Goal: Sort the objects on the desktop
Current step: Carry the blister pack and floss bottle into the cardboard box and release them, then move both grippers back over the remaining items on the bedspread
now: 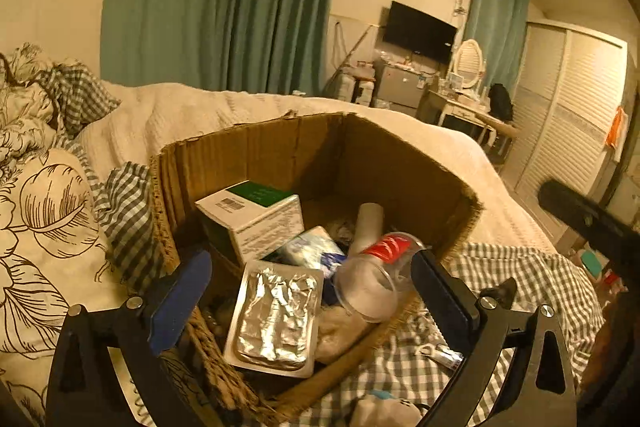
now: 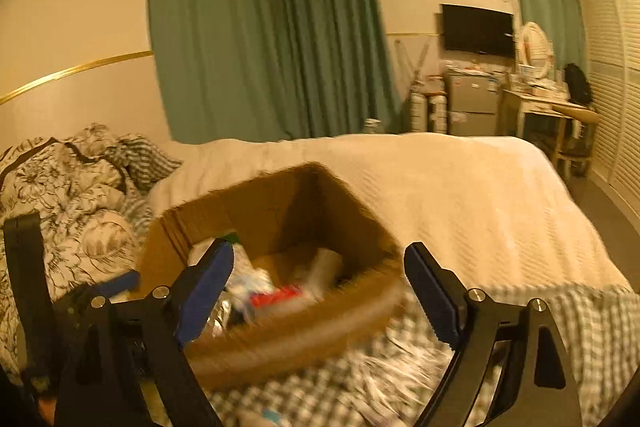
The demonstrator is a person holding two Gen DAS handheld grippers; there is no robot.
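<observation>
An open cardboard box (image 1: 400, 163) stands on the bed and holds a white and green carton (image 1: 256, 215), a foil blister pack (image 1: 276, 319), a clear cup with a red label (image 1: 376, 275), a white tube (image 1: 368, 223) and a blue-white packet (image 1: 312, 251). My left gripper (image 1: 312, 291) is open and empty, its jaws wide just above the box's near rim. My right gripper (image 2: 320, 283) is open and empty above the same box (image 2: 352, 227), seen blurred. The left gripper's fingers (image 2: 116, 283) show at the left of the right wrist view.
The box rests on a green checked cloth (image 1: 532, 283) over a cream bedspread (image 1: 248, 107). Floral bedding (image 1: 40, 219) lies left. A small tube (image 1: 440, 355) and a soft toy (image 1: 384, 407) lie on the cloth near the box. The right gripper's arm (image 1: 588, 223) shows at right.
</observation>
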